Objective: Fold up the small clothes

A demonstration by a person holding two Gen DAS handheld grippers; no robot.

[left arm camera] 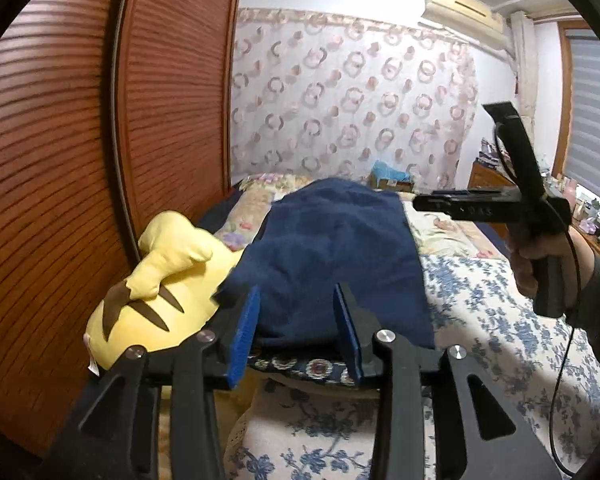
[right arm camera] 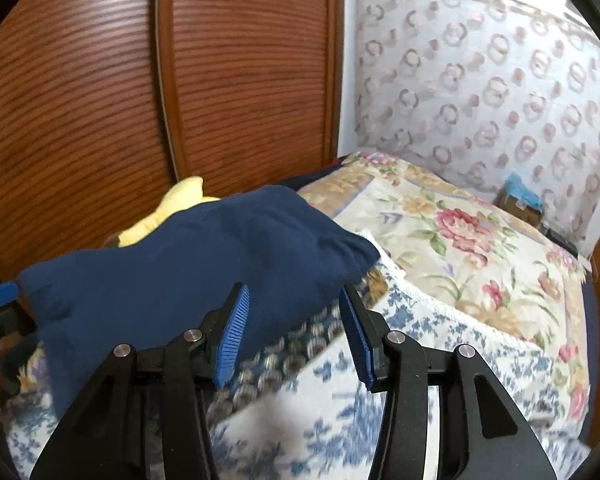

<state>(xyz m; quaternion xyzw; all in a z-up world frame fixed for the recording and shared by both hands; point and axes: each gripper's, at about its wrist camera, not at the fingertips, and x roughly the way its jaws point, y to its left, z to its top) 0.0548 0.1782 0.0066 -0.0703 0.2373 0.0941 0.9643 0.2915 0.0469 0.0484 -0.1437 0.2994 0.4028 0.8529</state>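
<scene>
Both grippers released – left gripper (left arm camera: 296,334) and right gripper (right arm camera: 294,334) by navy garment (left arm camera: 332,256) on bed (left arm camera: 500,320) – next: grab an edge, prob mid-fold

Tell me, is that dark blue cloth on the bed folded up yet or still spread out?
Mostly spread out: the navy garment lies as one broad, rumpled sheet across the bed, its edge over the yellow plush toy. Whether it is doubled underneath, I cannot tell.

You will find almost no text to read here. Only the right gripper (left arm camera: 422,202), seen from the left wrist camera just beside the navy cloth (left arm camera: 332,256), carries faint raised letters on its black body, and they are too blurred to read.
</scene>
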